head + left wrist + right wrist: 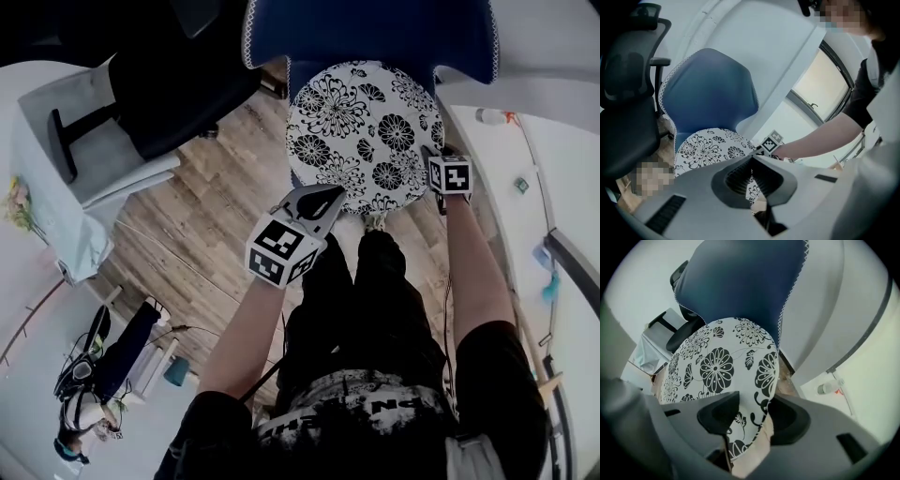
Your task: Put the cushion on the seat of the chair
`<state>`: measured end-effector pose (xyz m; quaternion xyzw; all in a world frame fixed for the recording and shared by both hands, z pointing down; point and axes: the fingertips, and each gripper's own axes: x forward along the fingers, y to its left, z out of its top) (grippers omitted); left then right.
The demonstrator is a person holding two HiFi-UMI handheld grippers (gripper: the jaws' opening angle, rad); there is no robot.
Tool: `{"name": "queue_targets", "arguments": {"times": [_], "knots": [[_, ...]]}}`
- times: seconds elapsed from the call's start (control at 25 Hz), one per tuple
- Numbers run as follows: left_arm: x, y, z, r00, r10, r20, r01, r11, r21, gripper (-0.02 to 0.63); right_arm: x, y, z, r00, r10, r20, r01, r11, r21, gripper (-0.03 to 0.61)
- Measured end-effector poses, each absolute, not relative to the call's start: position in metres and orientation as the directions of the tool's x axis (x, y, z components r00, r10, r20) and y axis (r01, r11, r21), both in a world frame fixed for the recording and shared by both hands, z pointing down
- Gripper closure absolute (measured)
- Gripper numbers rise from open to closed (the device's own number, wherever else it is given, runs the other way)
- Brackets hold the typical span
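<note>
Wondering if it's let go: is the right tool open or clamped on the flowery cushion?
Open. The right tool has its jaws apart, and the edge of the cushion lies unpinched between them.

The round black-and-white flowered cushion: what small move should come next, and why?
Probably open the left gripper too. The round black-and-white flowered cushion already lies on the seat of the blue chair. The right gripper has its fingers apart around the rim, while the left fingers pinch the near edge.
</note>
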<state>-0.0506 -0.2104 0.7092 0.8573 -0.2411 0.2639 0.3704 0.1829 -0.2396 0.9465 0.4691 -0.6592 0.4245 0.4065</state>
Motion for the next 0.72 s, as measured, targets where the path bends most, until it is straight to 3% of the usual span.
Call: {"name": "queue_targets", "arguments": {"times": [0.08,0.16,0.4,0.72], "knots": [[-0.048,-0.210,0.708,0.743,-0.217,0.633,-0.609,-0.611,0.506,0.598,0.190,-0.238,0.947,-0.217,-0.271,0.938,-0.969,0.177,-0.173,0.356],[-0.046,-0.211,0.706,0.740,-0.221,0.635,-0.611,-0.616,0.497,0.598,0.197,-0.237,0.946,-0.209,-0.274,0.939,-0.971,0.173,-0.165,0.341],[-0.042,-0.214,0.693,0.732,-0.247,0.635,-0.621,-0.626,0.472,0.598,0.212,-0.235,0.931,-0.196,-0.298,0.934,-0.975,0.164,-0.153,0.336],[-0.033,-0.212,0.652,0.702,-0.309,0.642,-0.644,-0.660,0.386,0.598,0.203,-0.247,0.869,-0.250,-0.444,0.860,-0.948,0.294,-0.124,0.337]]}}
